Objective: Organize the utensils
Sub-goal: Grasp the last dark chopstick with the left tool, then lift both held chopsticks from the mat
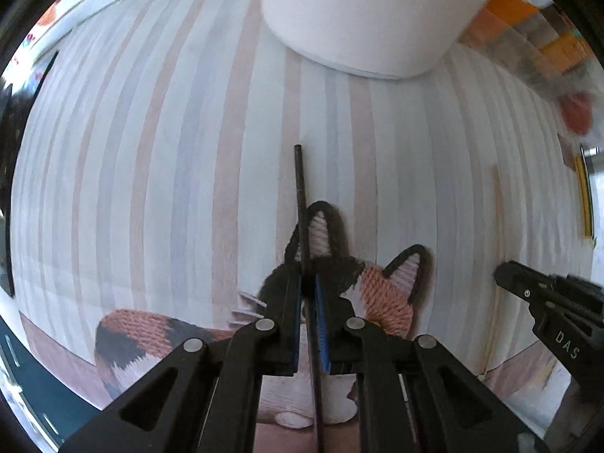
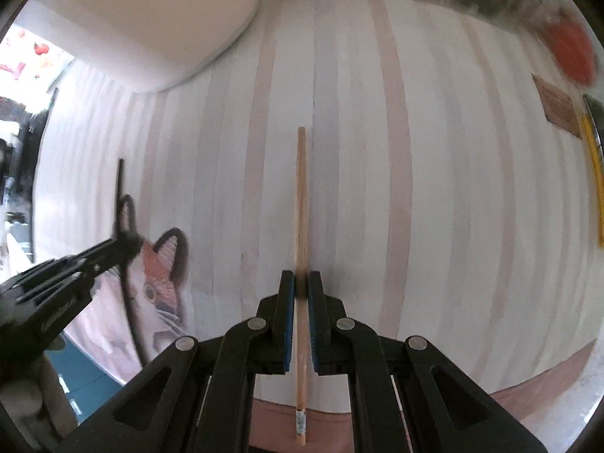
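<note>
My left gripper (image 1: 308, 287) is shut on a black chopstick (image 1: 301, 196) that points forward over the striped mat; it also shows at the left of the right wrist view (image 2: 120, 185). My right gripper (image 2: 301, 283) is shut on a wooden chopstick (image 2: 301, 196), which runs forward between the blue pads (image 2: 290, 317). The right gripper also shows at the right edge of the left wrist view (image 1: 502, 273). A white container (image 1: 362, 15) stands ahead on the mat; in the right wrist view it is at the upper left (image 2: 151, 26).
A striped placemat (image 1: 151, 151) with a knitted-look cat picture (image 1: 381, 294) covers the table. Orange and red items (image 2: 570, 49) sit blurred at the far right. A yellow strip (image 2: 594, 173) lies at the right edge. A teal surface (image 2: 87, 381) shows beyond the mat's near-left edge.
</note>
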`<state>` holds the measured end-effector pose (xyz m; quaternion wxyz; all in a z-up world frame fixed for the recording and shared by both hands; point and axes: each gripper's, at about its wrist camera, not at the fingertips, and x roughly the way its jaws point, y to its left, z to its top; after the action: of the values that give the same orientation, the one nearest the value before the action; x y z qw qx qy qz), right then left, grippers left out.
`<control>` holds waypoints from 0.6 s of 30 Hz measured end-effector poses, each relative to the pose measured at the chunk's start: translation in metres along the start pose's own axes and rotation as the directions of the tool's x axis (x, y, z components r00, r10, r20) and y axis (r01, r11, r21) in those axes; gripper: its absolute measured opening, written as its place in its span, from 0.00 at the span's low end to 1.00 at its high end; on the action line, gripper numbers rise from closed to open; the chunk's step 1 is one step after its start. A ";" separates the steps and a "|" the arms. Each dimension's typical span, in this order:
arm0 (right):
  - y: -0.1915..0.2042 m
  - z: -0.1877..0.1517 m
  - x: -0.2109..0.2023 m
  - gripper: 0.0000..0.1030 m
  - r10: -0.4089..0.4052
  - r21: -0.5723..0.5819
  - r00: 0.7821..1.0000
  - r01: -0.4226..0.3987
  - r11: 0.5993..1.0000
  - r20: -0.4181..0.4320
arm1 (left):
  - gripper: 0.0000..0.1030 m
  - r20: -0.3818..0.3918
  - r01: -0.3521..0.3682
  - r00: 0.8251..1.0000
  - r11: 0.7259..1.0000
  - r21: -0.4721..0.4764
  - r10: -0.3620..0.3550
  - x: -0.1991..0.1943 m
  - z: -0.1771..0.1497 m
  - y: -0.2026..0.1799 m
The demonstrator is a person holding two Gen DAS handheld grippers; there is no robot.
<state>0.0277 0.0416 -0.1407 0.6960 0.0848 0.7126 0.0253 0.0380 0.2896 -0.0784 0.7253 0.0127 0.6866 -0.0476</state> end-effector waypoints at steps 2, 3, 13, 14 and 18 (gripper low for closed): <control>0.006 0.001 0.002 0.07 -0.007 -0.005 1.000 0.006 1.000 -0.014 | 0.08 0.008 -0.006 1.000 1.000 0.011 0.006 0.001 -0.009 -0.008; 0.007 0.003 0.002 0.07 -0.015 -0.006 1.000 0.015 1.000 -0.018 | 0.08 0.014 -0.006 1.000 1.000 0.012 0.006 -0.003 -0.007 -0.010; 0.001 0.018 0.000 0.07 -0.019 0.016 0.999 0.020 1.000 -0.034 | 0.08 0.079 0.016 0.997 1.000 0.018 -0.017 -0.015 -0.028 0.002; 0.003 0.019 0.002 0.07 -0.025 0.014 0.999 0.026 1.000 -0.034 | 0.08 0.071 0.014 0.997 1.000 0.023 -0.015 -0.015 -0.028 0.001; 0.013 0.009 -0.001 0.08 -0.048 0.007 0.998 0.048 0.999 -0.032 | 0.07 0.066 0.011 0.998 0.999 0.036 -0.014 -0.009 0.004 0.000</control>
<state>0.0379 0.0534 -0.1380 0.6844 0.0700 0.7257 0.0073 0.0412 0.2899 -0.0689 0.7470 0.0196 0.6614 -0.0645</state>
